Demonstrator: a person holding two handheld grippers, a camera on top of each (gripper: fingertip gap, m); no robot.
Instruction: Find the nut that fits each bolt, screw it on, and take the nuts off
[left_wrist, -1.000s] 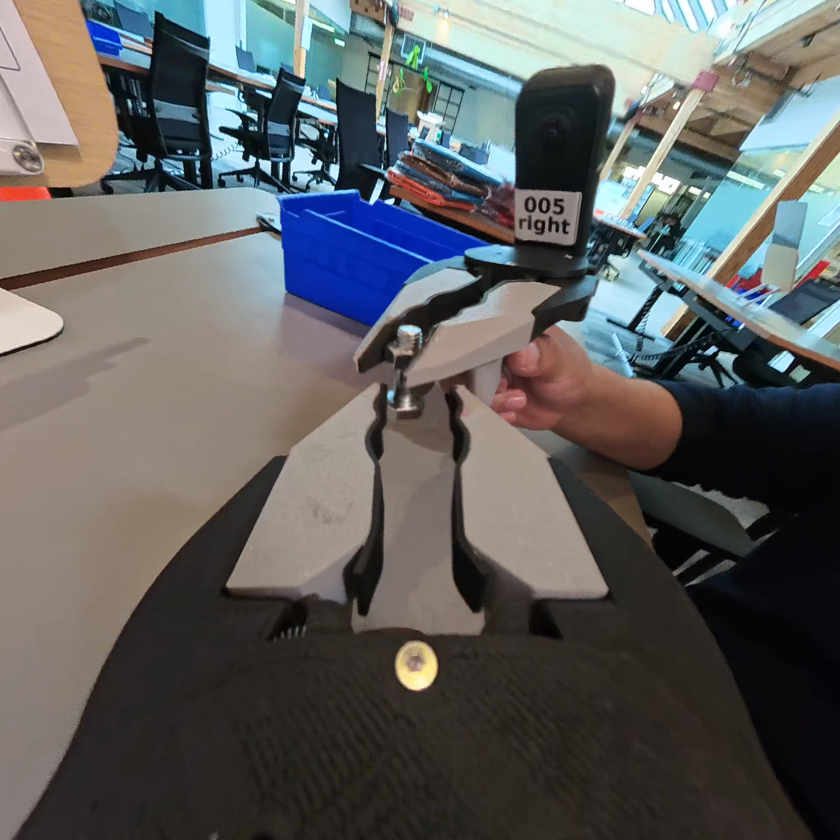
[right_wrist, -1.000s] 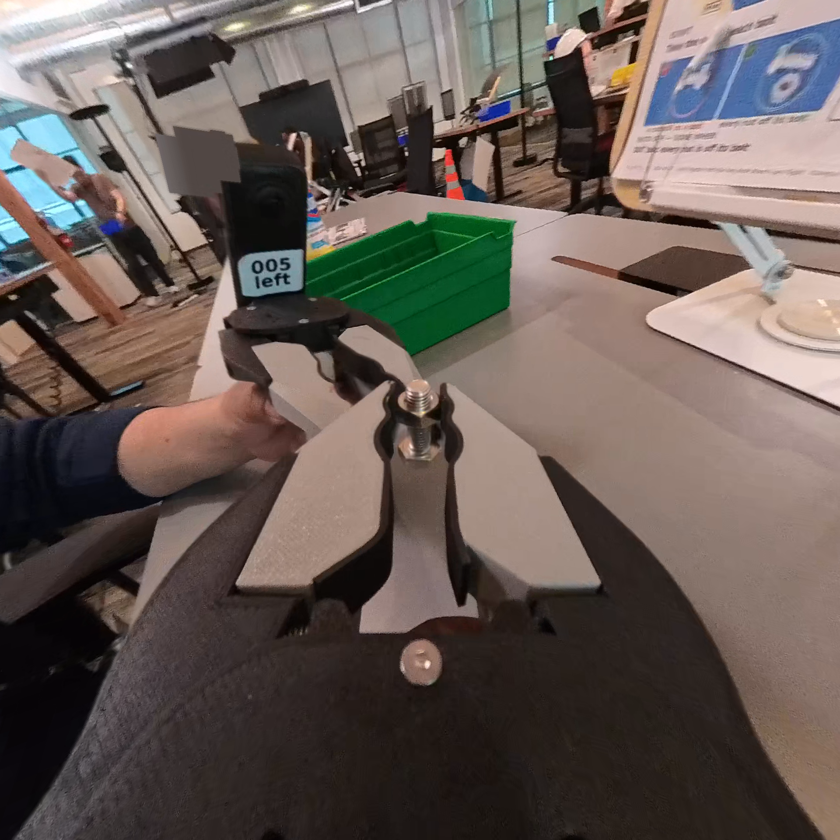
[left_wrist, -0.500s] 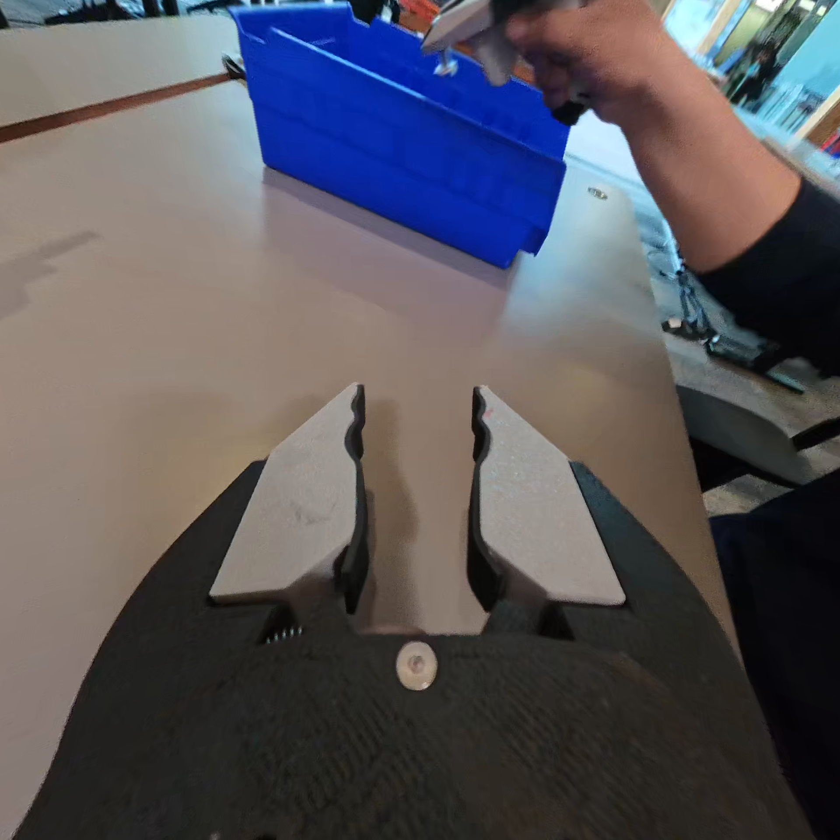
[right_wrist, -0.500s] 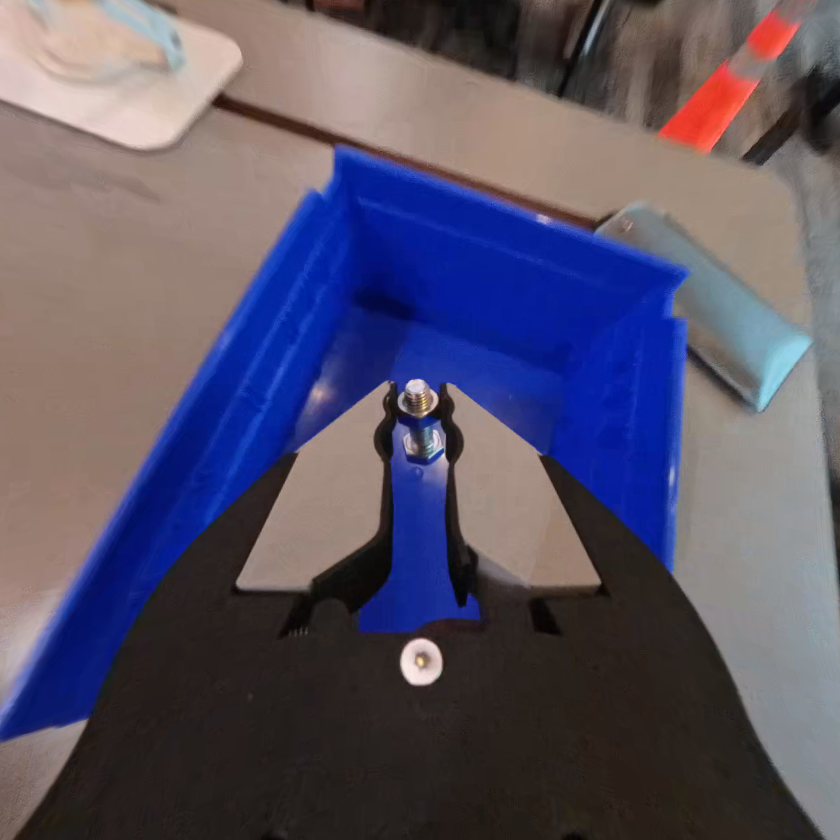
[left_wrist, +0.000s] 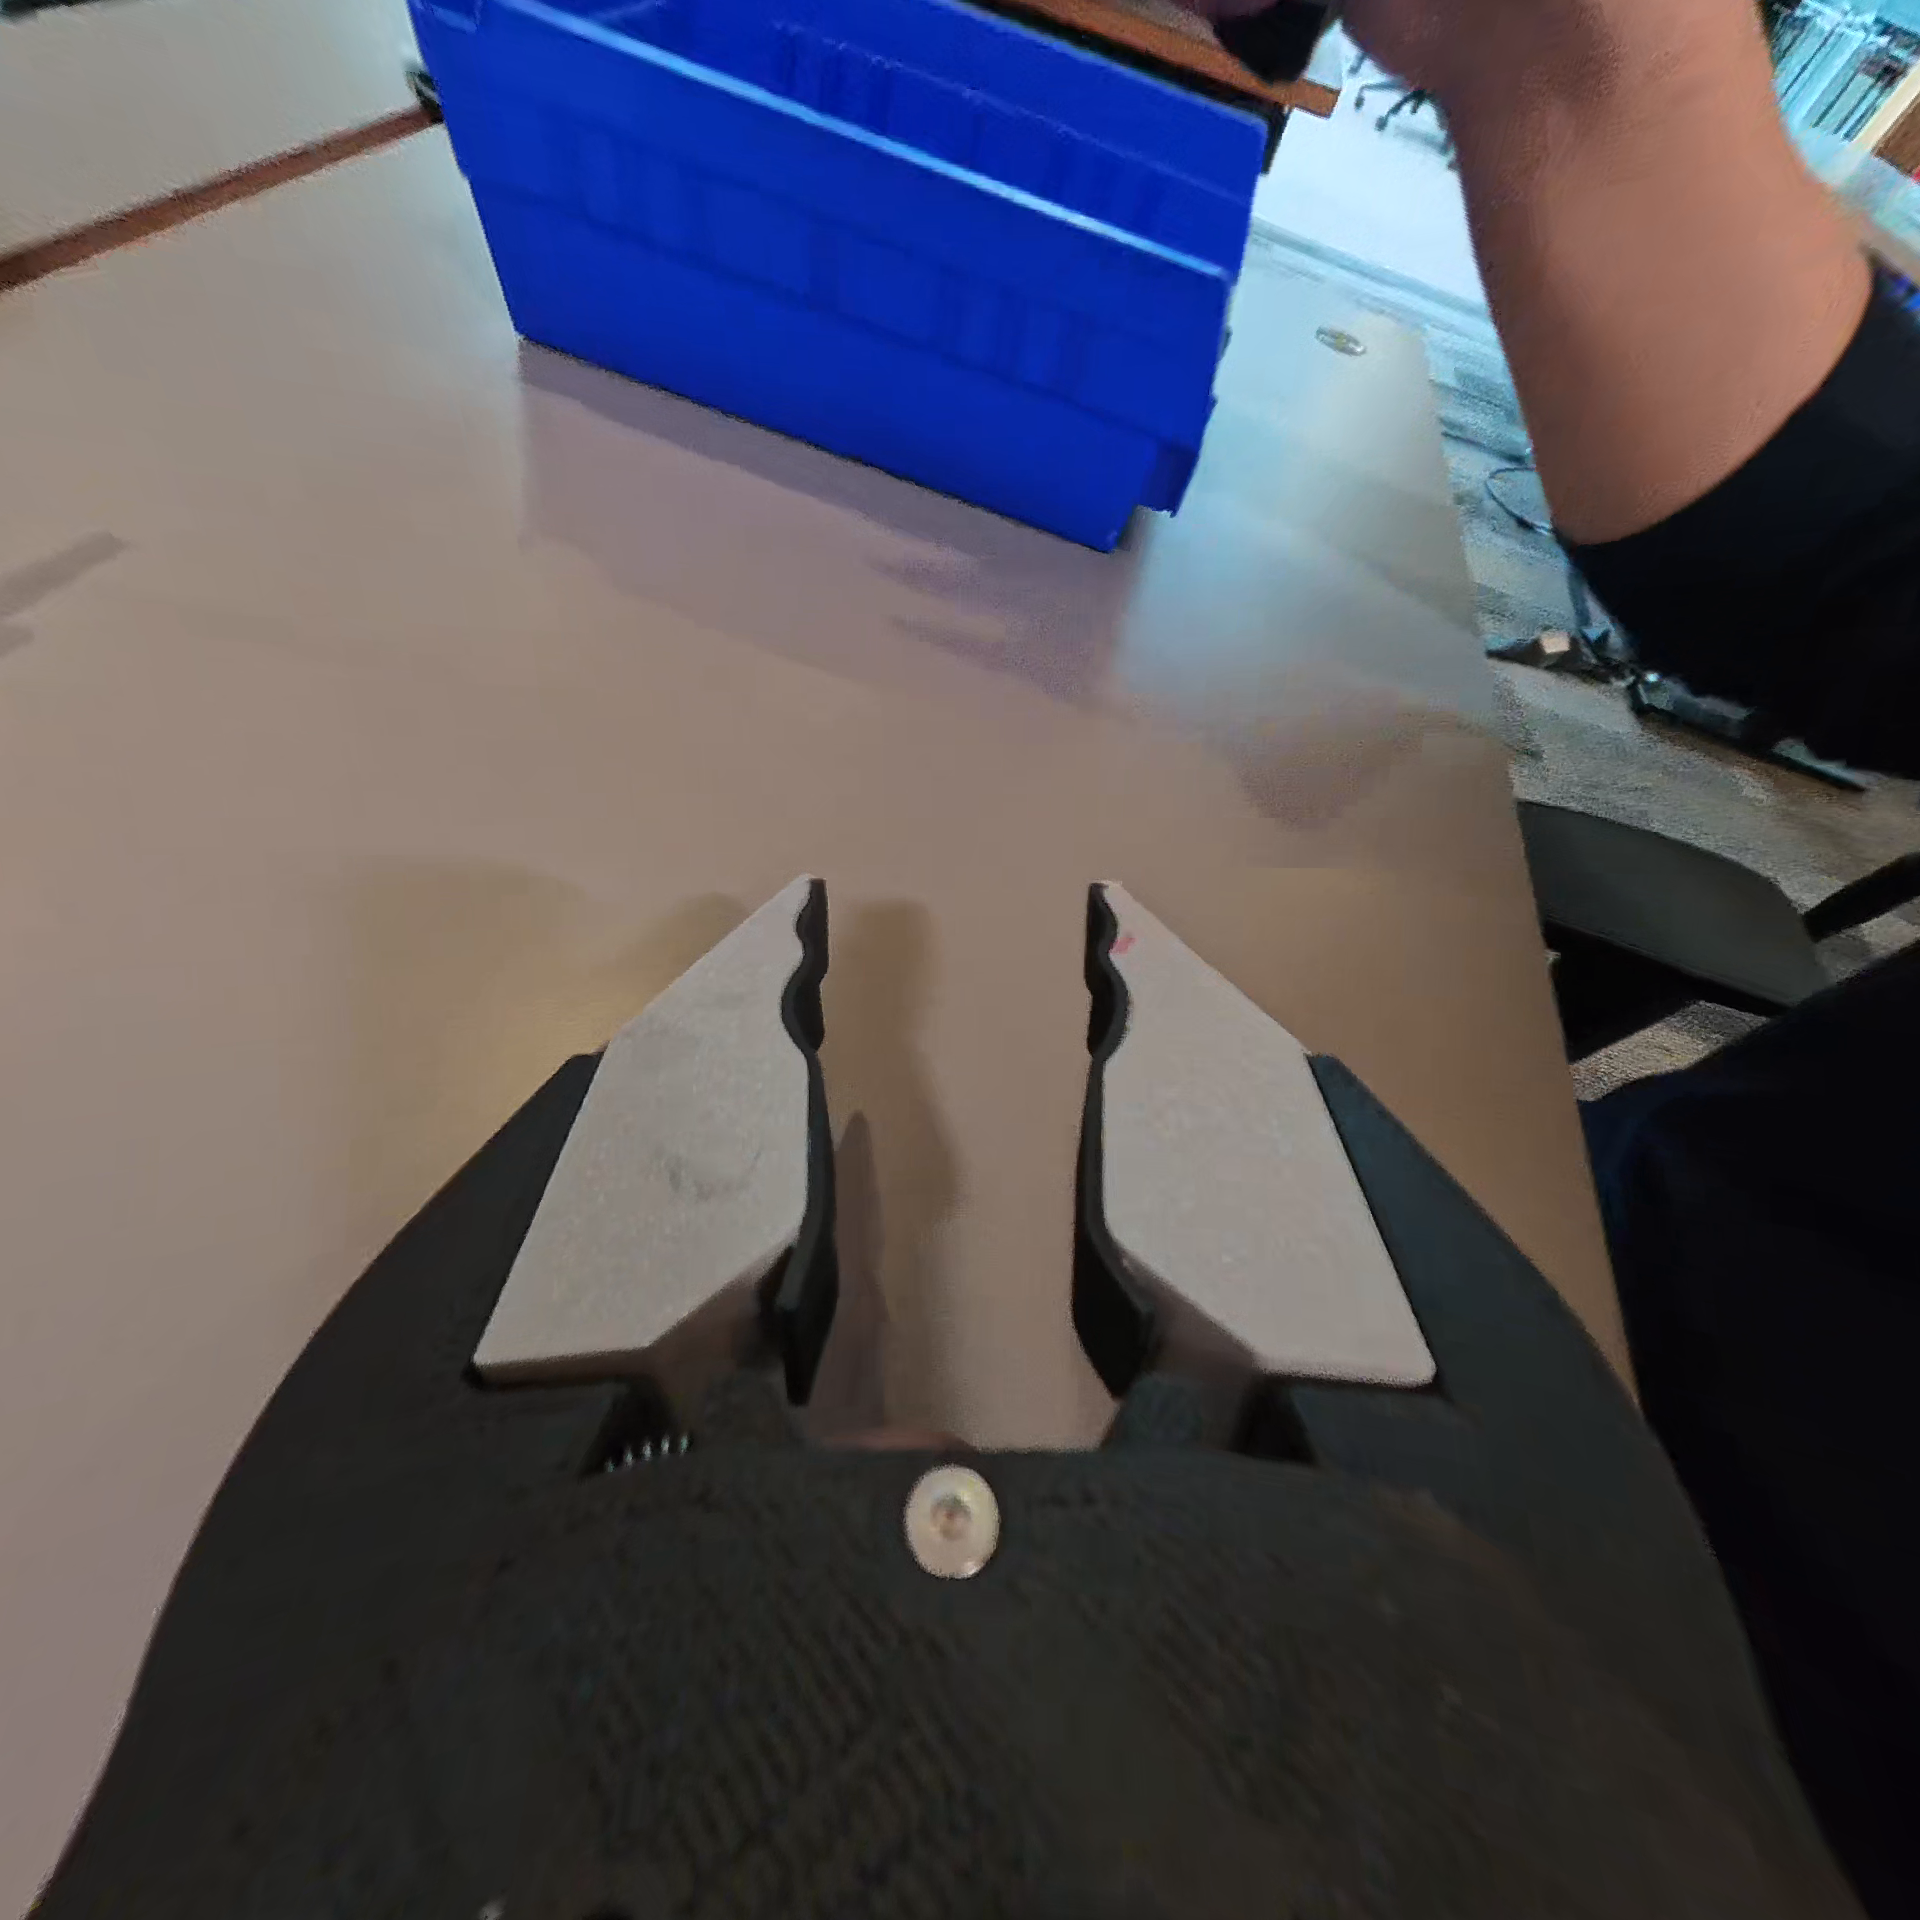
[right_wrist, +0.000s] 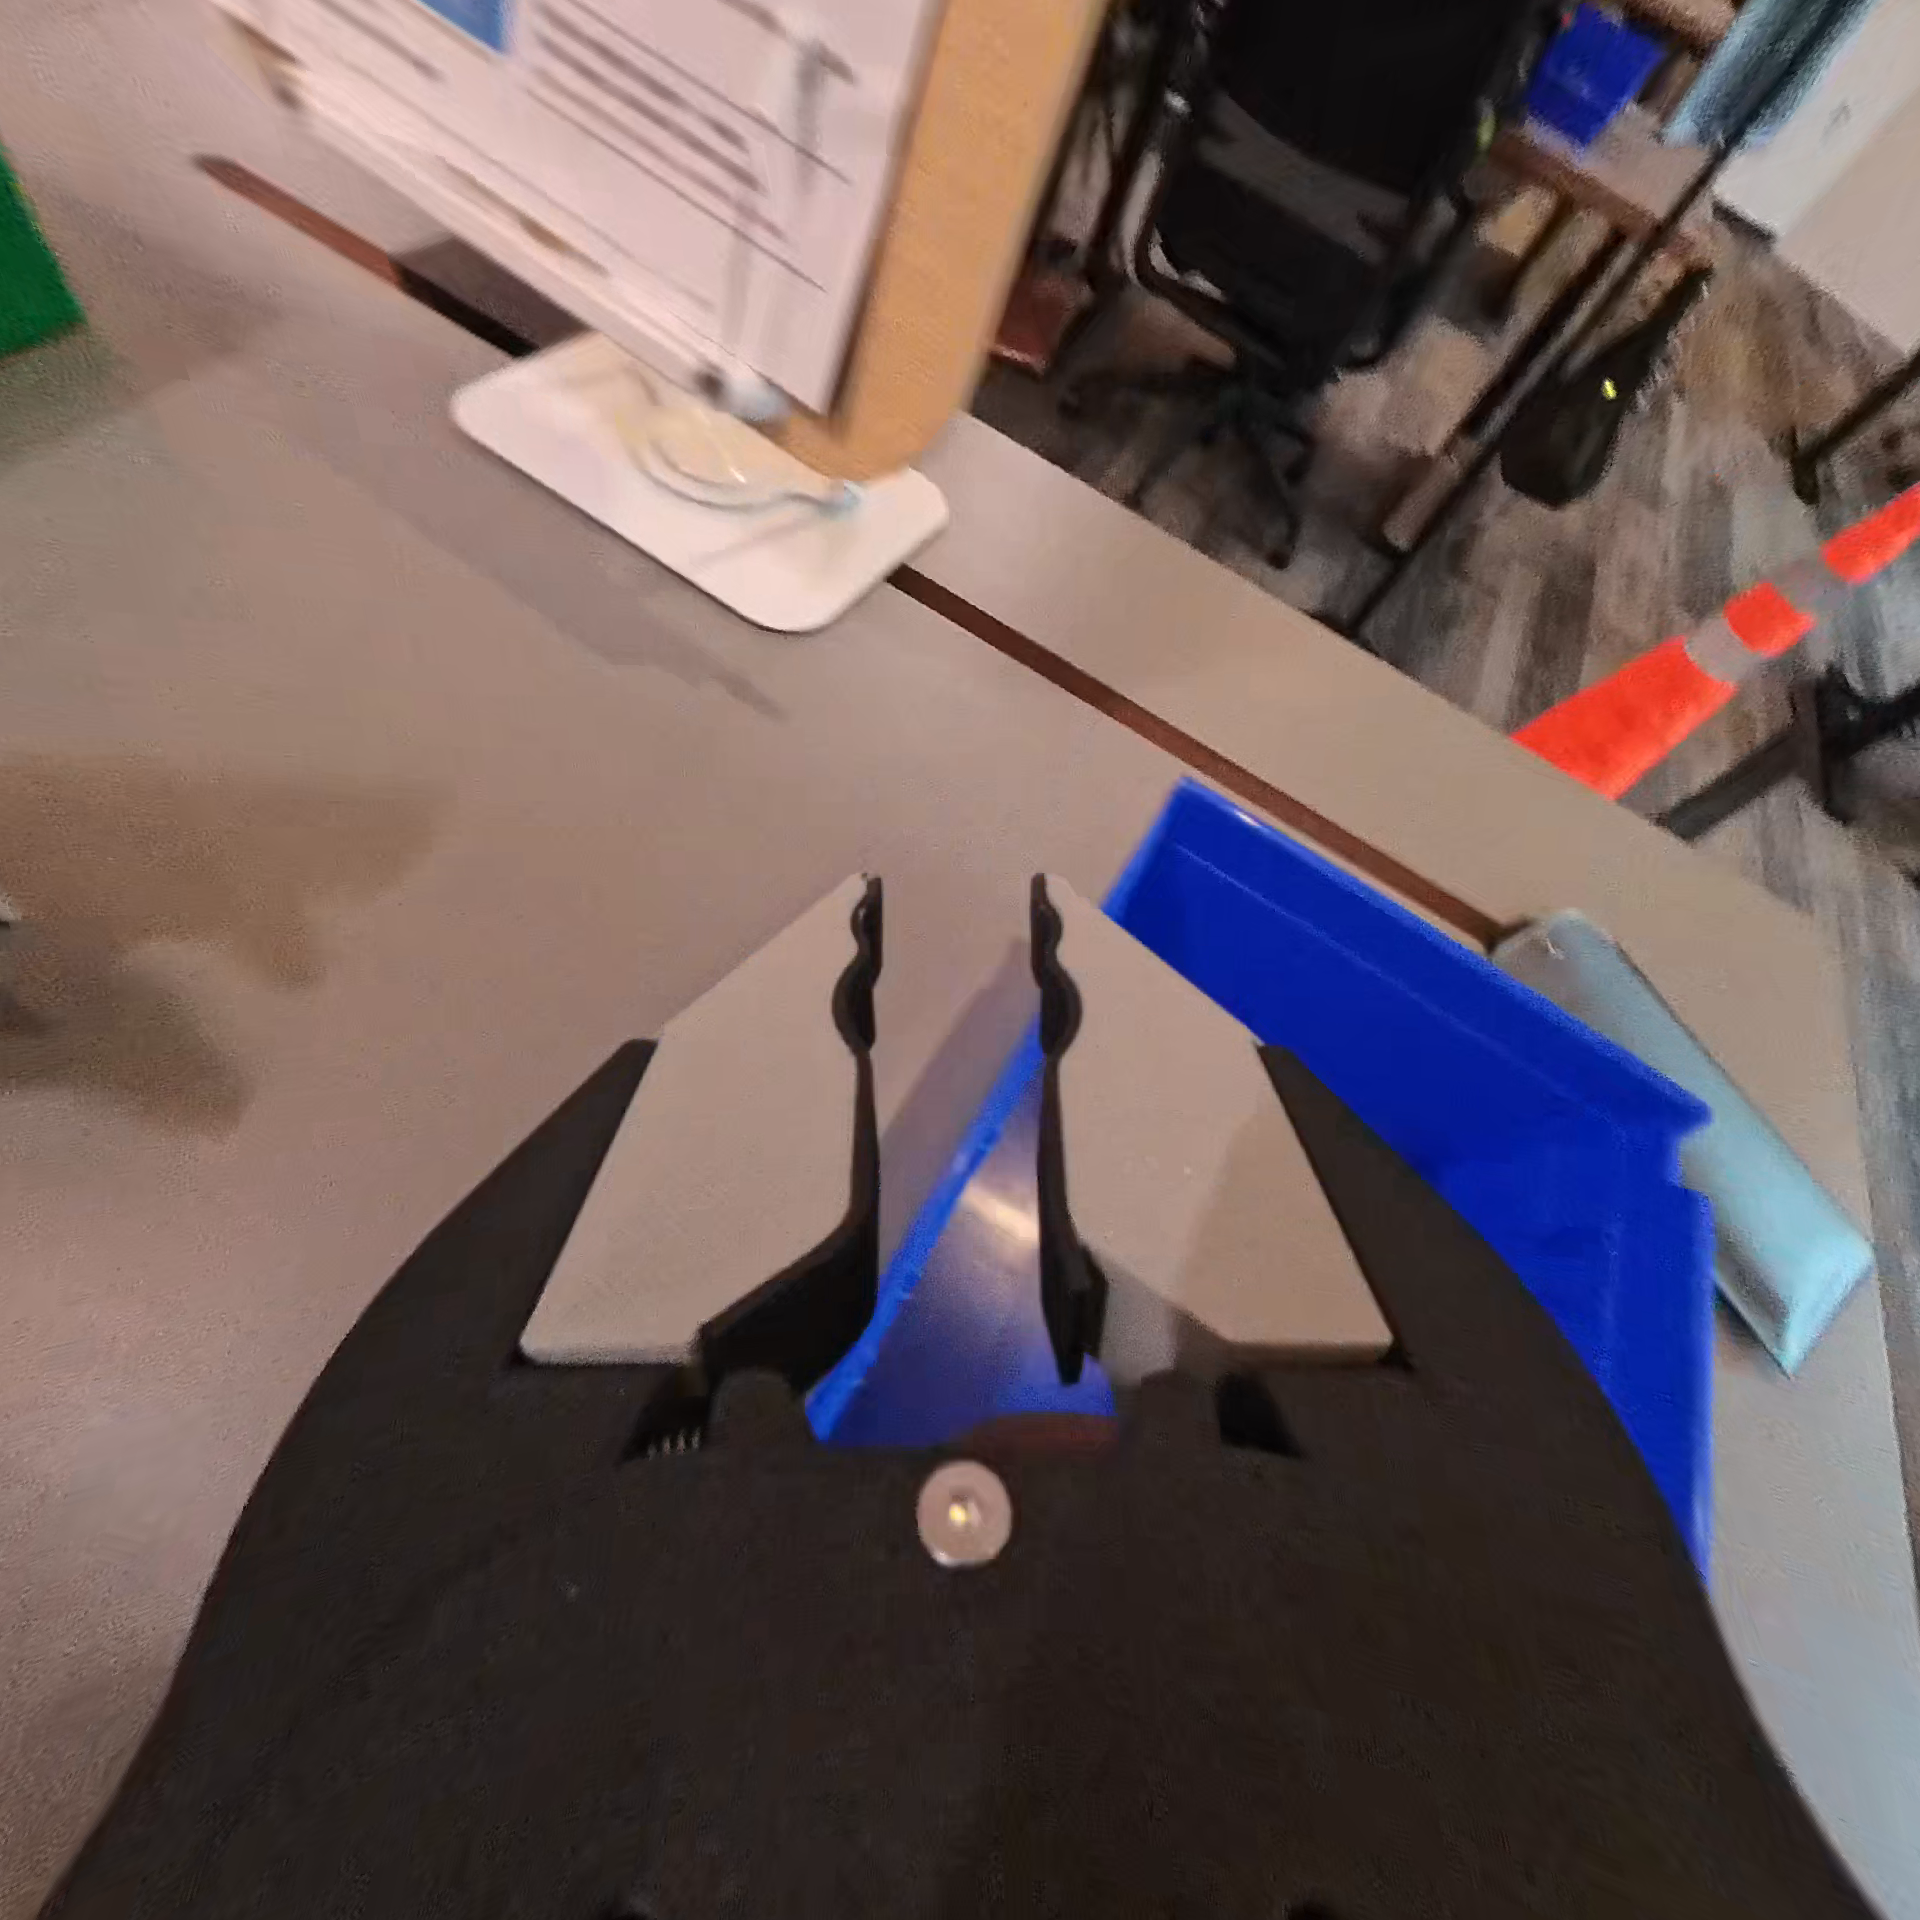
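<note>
My left gripper (left_wrist: 956, 904) is open and empty, low over the bare grey table (left_wrist: 416, 675). The blue bin (left_wrist: 862, 270) stands ahead of it. The person's forearm (left_wrist: 1621, 270) reaches over the bin at the top right; the right gripper's fingers are out of that view. In the right wrist view my right gripper (right_wrist: 956, 899) is open and empty, above the left rim of the blue bin (right_wrist: 1455, 1049). No bolt or nut shows in either view.
A white stand base (right_wrist: 707, 509) carries a board with a paper sheet (right_wrist: 665, 135) at the back. A pale grey-blue block (right_wrist: 1704, 1122) lies behind the bin. An orange cone (right_wrist: 1662, 707) and office chairs (right_wrist: 1299, 208) stand on the floor beyond the table.
My right gripper carried the bolt with its nut over the blue bin, then opened; the bolt has left its grasp. My left gripper let go, opened wide and drew back over the table.
</note>
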